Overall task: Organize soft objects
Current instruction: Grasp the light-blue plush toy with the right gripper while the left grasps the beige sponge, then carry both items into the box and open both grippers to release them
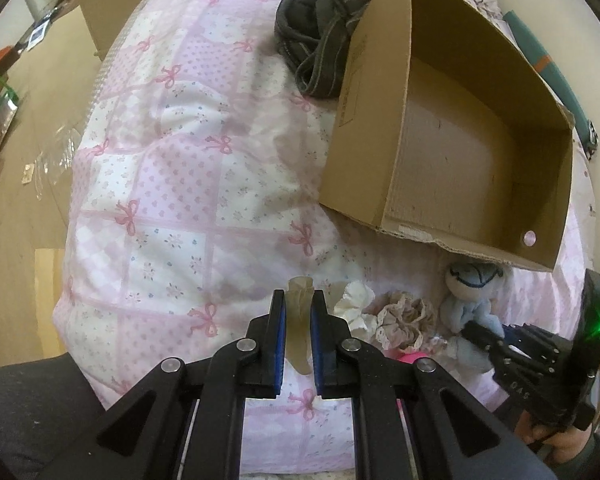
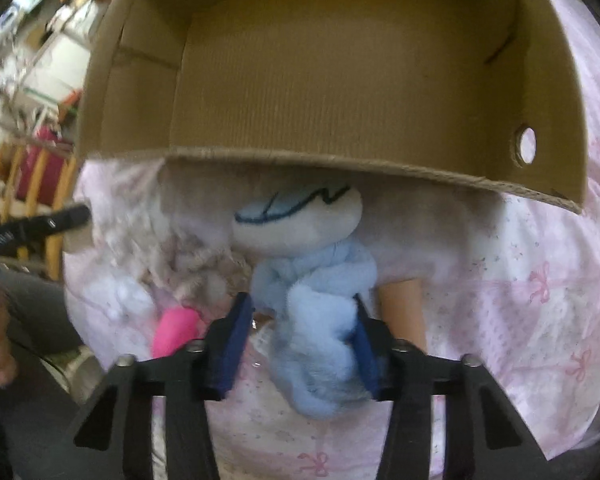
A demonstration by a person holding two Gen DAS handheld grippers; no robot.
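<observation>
An empty cardboard box (image 1: pixel 472 148) lies on a pink bow-patterned quilt (image 1: pixel 172 184); it also fills the top of the right wrist view (image 2: pixel 340 80). My left gripper (image 1: pixel 299 300) is shut on a beige sock (image 1: pixel 299 320). My right gripper (image 2: pixel 304 312) is around a light blue plush doll (image 2: pixel 320 320), its fingers (image 2: pixel 236 336) touching the fluffy body; the doll also shows in the left wrist view (image 1: pixel 470 304), with the right gripper (image 1: pixel 480 330) on it. A white scrunchie (image 1: pixel 354 304), a lace scrunchie (image 1: pixel 404 316) and a pink item (image 2: pixel 174 330) lie between the grippers.
A dark striped bundle of cloth (image 1: pixel 316 44) lies behind the box's left wall. The bed edge drops to a brown floor (image 1: pixel 24 160) on the left, with cardboard sheets and clutter. A wooden chair (image 2: pixel 32 184) stands left of the bed.
</observation>
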